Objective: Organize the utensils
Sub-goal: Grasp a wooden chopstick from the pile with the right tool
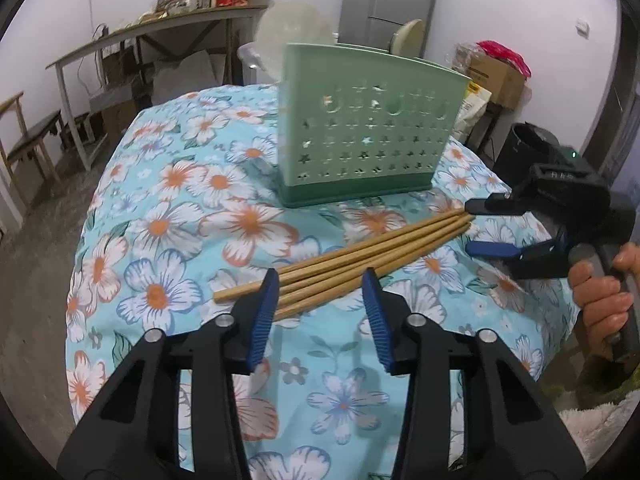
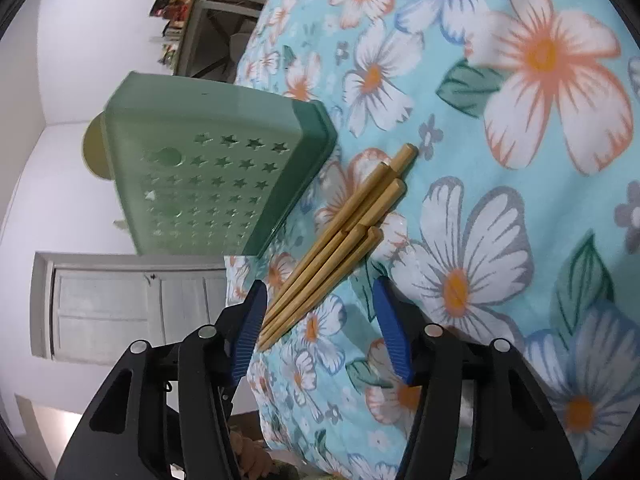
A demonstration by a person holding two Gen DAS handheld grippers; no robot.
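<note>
I see the chopsticks (image 1: 344, 264) bunched on the flowered cloth (image 1: 168, 216), just in front of the green holder (image 1: 368, 128). My left gripper (image 1: 322, 286) straddles one end, jaws apart; my right gripper (image 2: 320, 316) brackets the other, also unclosed.

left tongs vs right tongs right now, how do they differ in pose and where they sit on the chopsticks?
The left tongs straddle the chopsticks near their thin tips, crossing the bundle; the right tongs come in at the thick ends. The left tongs' fingers stand side by side; the right tongs' fingers are stacked one above the other, seen from the left wrist. Shared: blue pads, jaws open, neither clamped on the chopsticks.
</note>
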